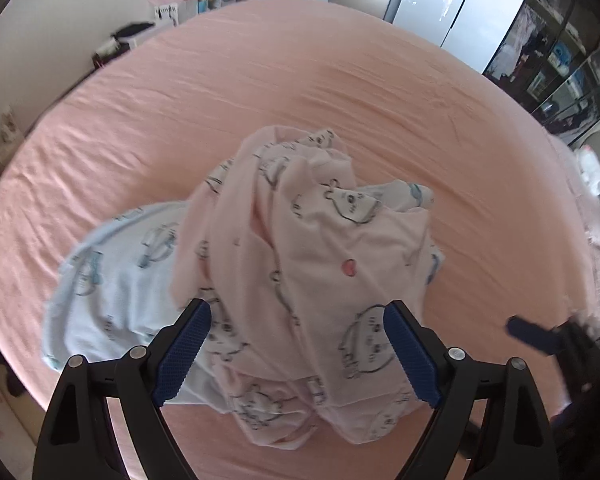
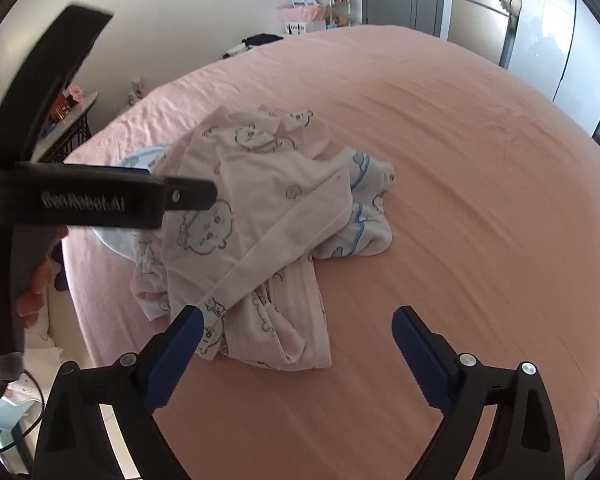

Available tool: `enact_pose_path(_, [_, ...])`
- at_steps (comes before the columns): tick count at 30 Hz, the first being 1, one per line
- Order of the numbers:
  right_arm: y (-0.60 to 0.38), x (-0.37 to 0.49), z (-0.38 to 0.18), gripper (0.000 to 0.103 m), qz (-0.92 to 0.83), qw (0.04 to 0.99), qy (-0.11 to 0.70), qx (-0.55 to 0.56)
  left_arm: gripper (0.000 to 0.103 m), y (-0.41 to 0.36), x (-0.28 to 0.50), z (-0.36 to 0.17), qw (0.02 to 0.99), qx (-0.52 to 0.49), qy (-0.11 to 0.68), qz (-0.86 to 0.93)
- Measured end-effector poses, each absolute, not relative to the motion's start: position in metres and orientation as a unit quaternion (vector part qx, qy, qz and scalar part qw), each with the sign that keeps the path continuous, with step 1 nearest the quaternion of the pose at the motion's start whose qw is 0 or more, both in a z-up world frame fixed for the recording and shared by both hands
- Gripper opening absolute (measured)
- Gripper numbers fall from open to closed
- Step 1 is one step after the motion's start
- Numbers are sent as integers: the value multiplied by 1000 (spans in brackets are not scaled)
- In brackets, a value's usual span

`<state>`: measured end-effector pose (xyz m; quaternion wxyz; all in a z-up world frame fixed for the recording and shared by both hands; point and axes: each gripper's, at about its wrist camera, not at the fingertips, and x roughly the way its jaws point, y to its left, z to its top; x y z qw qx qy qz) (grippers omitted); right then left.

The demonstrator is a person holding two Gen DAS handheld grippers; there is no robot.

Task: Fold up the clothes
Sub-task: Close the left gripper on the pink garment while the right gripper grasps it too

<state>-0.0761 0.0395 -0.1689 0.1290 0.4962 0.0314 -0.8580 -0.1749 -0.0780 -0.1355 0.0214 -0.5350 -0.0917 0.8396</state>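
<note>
A crumpled pink garment with cartoon prints (image 1: 300, 264) (image 2: 244, 220) lies heaped on the pink bed sheet (image 1: 300, 80) (image 2: 460, 160). Under it lies a light blue printed garment (image 1: 112, 280) (image 2: 364, 208), showing on both sides of the heap. My left gripper (image 1: 298, 312) hovers open just above the near part of the pink garment, nothing between its fingers. My right gripper (image 2: 298, 320) is open over the near edge of the heap, its left fingertip by a pink strip of cloth. The left gripper's body (image 2: 100, 196) crosses the right wrist view at left, held by a hand (image 2: 28, 280).
The bed fills both views with bare sheet around the heap. The right gripper's tip (image 1: 540, 334) shows at the left wrist view's right edge. Wardrobe doors (image 1: 440, 0) and dark shelves (image 1: 560, 60) stand behind the bed. A side table (image 2: 68, 120) stands at its left.
</note>
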Motion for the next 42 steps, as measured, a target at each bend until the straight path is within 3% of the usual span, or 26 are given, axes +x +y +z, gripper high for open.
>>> enact_pose_path(20, [20, -101, -201, 93, -847, 106, -28, 521, 87, -90, -177, -161, 24, -539, -62, 840])
enact_pose_path(26, [13, -109, -208, 93, -841, 100, -26, 531, 91, -87, -170, -170, 45, -540, -53, 839])
enact_pose_path(31, [13, -113, -212, 93, -838, 102, -42, 535, 102, -78, -159, -175, 50, -516, -26, 855])
enact_pose_path(39, [13, -119, -217, 93, -832, 104, -66, 541, 103, -76, -153, -175, 63, -517, -22, 854])
enact_pose_path(42, [12, -120, -217, 84, -832, 107, -71, 540, 100, -79, -155, -172, 73, -513, -20, 855])
